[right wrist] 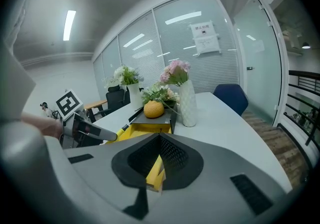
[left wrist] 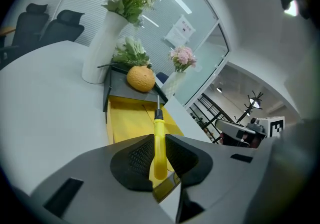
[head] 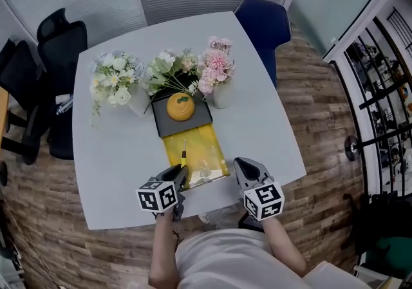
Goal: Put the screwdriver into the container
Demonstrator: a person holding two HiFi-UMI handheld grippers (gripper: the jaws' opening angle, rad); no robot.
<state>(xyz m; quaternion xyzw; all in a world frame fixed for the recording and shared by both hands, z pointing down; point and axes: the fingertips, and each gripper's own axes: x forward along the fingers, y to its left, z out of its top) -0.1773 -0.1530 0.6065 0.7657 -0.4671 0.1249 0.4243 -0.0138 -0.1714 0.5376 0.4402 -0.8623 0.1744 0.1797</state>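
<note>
The left tongs are clenched on the yellow handle of the screwdriver, its tip pointing out over the yellow container on the counter. The right tongs are pinched together, just beside the container's near right corner.

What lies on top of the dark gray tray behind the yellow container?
One round orange fruit sits on the dark gray tray. Flower stems hang over its far edge, so that part is hidden.
</note>
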